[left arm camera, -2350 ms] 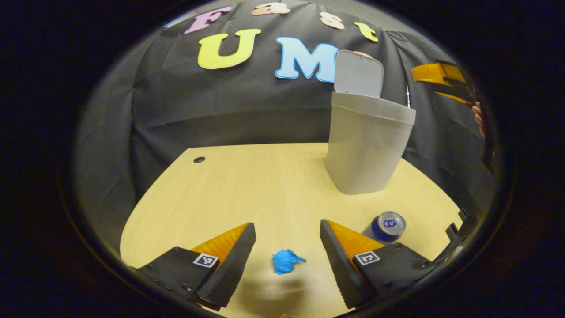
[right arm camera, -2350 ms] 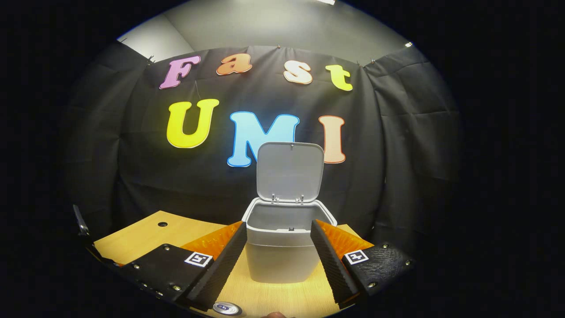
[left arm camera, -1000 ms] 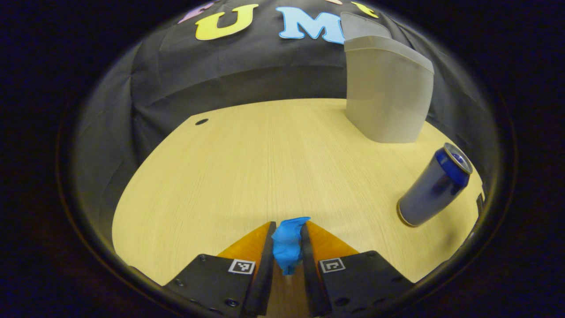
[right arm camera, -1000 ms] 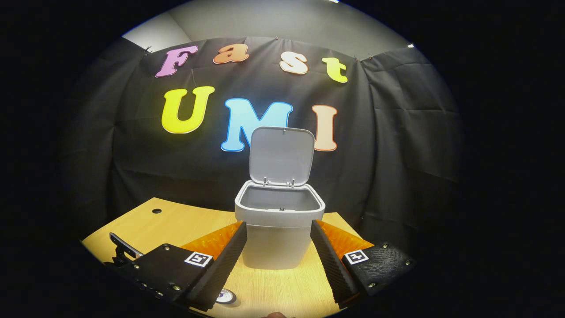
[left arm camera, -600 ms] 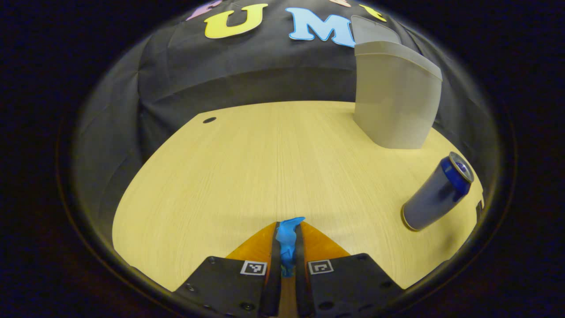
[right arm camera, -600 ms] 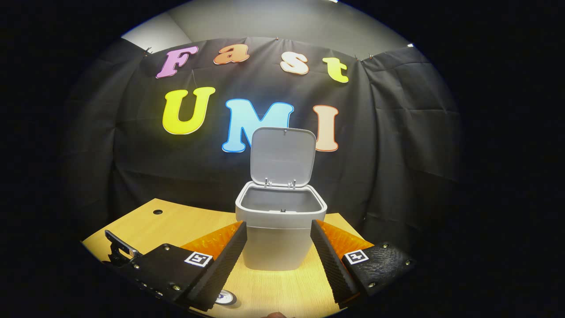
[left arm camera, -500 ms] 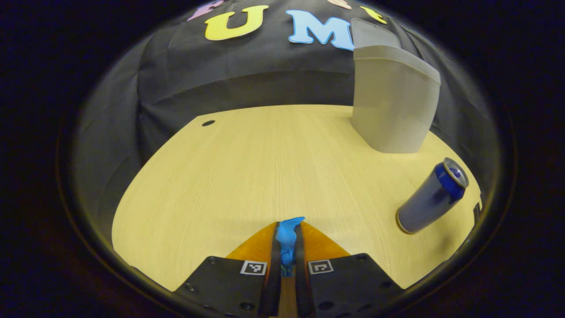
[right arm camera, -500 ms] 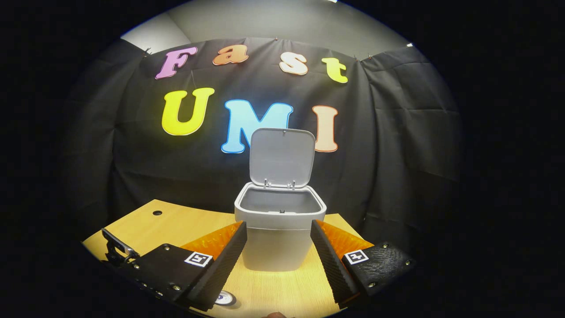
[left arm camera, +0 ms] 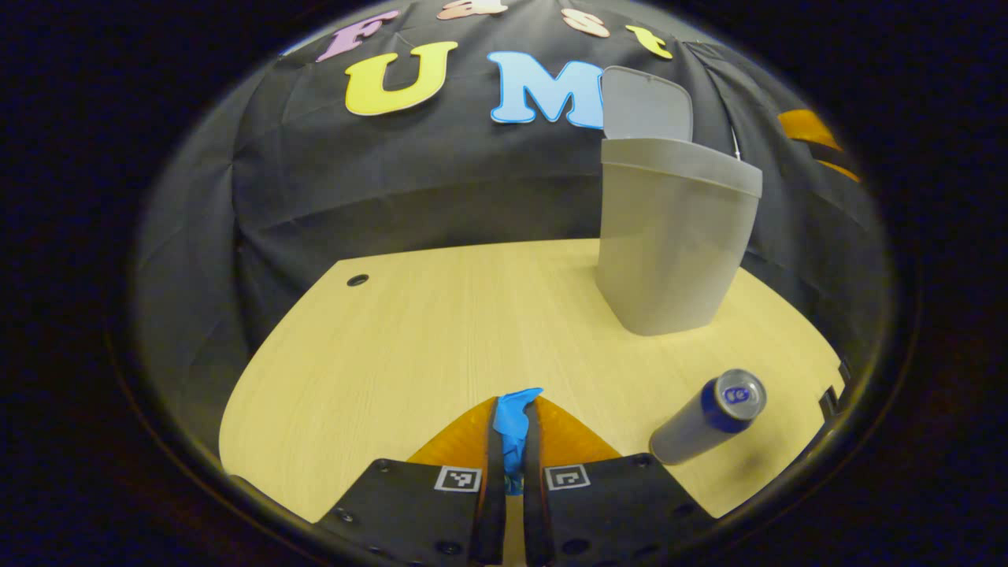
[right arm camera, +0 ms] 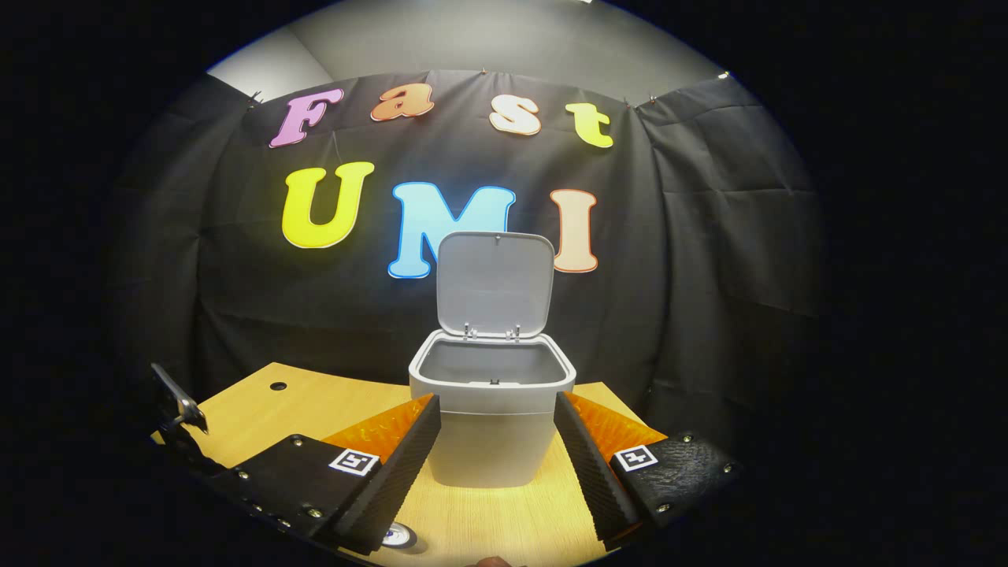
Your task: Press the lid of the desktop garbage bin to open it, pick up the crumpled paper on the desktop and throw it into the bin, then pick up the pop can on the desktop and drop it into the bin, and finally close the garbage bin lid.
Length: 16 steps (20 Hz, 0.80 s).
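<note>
Two claws: left claw [left arm camera: 509,441] clenched on crumpled paper [left arm camera: 513,421]; open bin [left arm camera: 669,236] at two o'clock; right claw [right arm camera: 494,449] released.

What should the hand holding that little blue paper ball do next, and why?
Probably carry it up and over to the bin's open mouth. The left gripper is shut on the crumpled paper, the lid stands upright, and the pop can waits on the desk.
</note>
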{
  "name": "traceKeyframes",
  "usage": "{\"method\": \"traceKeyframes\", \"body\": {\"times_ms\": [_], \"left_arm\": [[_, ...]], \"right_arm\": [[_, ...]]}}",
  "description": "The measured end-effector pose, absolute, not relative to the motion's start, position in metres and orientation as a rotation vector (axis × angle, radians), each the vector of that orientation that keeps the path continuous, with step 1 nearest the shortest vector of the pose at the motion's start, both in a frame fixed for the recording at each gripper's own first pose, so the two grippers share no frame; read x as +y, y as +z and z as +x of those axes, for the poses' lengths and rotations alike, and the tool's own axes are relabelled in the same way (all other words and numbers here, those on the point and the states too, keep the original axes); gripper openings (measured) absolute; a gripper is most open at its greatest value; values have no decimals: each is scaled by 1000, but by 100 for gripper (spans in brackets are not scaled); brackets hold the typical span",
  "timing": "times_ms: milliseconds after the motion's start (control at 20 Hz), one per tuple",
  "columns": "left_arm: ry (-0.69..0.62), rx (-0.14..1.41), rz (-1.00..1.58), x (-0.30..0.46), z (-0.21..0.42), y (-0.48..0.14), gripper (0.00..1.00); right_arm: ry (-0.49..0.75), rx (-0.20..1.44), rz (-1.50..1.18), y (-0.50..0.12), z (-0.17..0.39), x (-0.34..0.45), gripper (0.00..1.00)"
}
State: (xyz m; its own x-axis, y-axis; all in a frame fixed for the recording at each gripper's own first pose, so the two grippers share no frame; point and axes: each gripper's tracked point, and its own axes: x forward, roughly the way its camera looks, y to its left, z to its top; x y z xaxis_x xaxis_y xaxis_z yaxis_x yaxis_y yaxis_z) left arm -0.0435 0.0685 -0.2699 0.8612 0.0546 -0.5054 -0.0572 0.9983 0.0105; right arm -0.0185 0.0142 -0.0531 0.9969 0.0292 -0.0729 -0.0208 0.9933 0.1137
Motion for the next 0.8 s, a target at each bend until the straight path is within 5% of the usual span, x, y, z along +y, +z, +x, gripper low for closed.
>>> {"method": "traceKeyframes", "body": {"times_ms": [800], "left_arm": [[-156,197,-15,-31,65,-78,15]], "right_arm": [[-95,73,196,-64,-28,-48,93]]}}
